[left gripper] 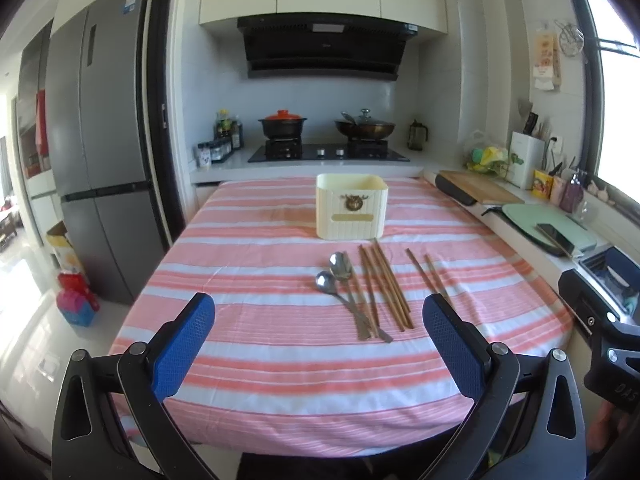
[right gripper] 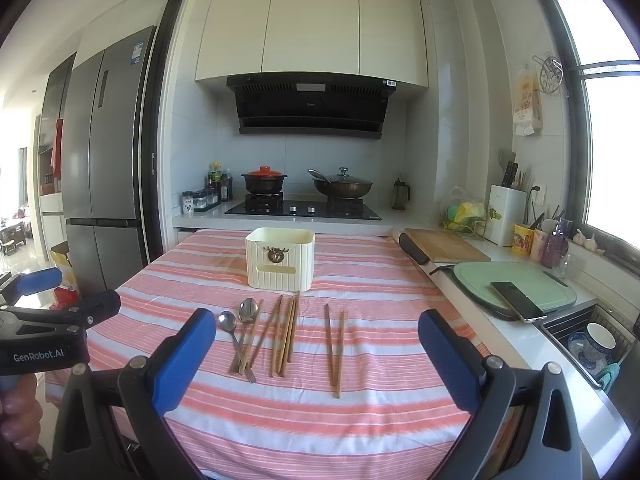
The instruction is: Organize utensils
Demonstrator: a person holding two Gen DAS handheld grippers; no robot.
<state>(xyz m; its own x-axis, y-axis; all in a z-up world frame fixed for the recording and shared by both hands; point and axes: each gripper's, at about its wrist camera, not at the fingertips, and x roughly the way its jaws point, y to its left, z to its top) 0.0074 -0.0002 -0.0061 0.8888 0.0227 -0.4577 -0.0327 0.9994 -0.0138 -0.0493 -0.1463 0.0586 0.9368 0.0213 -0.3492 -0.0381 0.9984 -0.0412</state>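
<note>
Progress: nothing binned | spoons [right gripper: 240, 322] and chopsticks [right gripper: 286, 332] left on cloth before holder [right gripper: 280, 260] | left gripper [left gripper: 319, 344], right gripper [right gripper: 317, 354] spread wide, nothing held

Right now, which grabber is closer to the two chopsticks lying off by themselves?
Right. The lone chopstick pair lies centred ahead of the right gripper; from the left gripper it sits off to the right, beyond the spoons.

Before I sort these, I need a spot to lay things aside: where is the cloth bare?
Bare: the striped cloth nearest both tongs, the strip left of the spoons, and the stretch right of the separate chopstick pair toward the counter edge. Crowded: the middle, where spoons and the chopstick bundle overlap just in front of the cream holder.
</note>
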